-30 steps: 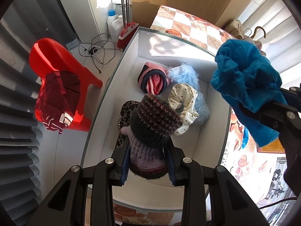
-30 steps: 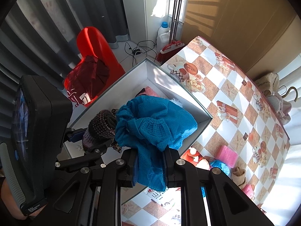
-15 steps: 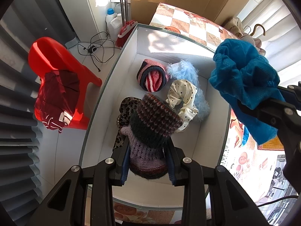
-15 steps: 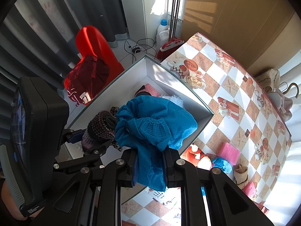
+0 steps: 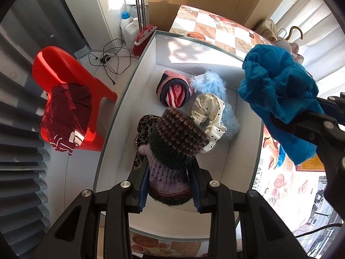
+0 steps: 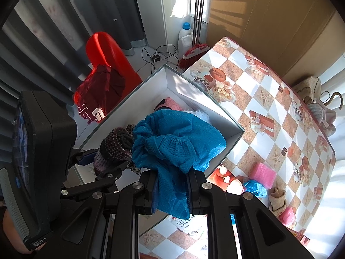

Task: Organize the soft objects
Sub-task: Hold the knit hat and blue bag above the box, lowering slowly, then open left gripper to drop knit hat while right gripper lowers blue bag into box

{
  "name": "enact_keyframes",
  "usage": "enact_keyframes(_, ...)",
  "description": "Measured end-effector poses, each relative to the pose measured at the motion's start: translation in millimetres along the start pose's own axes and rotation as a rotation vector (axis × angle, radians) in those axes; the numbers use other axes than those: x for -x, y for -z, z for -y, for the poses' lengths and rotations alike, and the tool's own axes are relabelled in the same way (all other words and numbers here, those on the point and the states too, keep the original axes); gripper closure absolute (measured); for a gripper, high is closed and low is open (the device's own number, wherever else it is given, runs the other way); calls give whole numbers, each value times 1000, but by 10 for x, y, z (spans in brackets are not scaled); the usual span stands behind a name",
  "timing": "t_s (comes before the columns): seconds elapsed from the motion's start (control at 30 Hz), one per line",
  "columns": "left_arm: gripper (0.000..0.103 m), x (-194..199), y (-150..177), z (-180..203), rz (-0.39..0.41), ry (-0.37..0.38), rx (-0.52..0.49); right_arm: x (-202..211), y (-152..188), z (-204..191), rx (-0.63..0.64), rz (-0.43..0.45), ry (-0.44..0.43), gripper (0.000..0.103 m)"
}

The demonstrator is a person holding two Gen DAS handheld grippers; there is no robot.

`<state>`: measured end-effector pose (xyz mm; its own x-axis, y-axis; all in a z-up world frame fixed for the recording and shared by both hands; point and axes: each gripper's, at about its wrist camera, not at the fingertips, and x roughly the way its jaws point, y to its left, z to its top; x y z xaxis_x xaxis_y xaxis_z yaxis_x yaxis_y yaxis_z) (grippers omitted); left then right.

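Note:
My left gripper (image 5: 169,185) is shut on a dark and mauve knitted hat (image 5: 174,149) and holds it above the white box (image 5: 120,116). My right gripper (image 6: 171,191) is shut on a blue knitted cloth (image 6: 176,138), held above the box's right side (image 6: 224,118); the cloth also shows in the left wrist view (image 5: 278,99). Inside the box lie a pink striped hat (image 5: 173,88), a pale blue fluffy piece (image 5: 215,88), a white dotted cloth (image 5: 209,112) and a leopard-print cloth (image 5: 143,129).
The box sits at the left edge of a checkered table (image 6: 269,99). On the table lie a pink sponge (image 6: 262,172), a small blue cloth (image 6: 255,188) and a beige sock (image 6: 277,198). A red chair (image 5: 62,69) with dark red clothes, a broom (image 6: 195,51) and cables stand on the floor.
Both grippers have risen slightly above the box, still holding their items. The box contents have not moved.

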<state>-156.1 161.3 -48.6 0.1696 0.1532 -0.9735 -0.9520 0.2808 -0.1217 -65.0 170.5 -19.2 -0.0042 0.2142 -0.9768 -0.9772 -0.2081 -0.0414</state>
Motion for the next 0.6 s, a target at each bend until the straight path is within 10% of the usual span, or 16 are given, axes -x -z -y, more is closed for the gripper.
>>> enact_keyframes(0.43,64,-31,-18,3,-14,2,0,-7,-11,3,-6,1,-1,83)
enact_keyframes(0.6,37,-48,-24,-14,-11,2,6,44,-33,53,-49,34,-7,35)
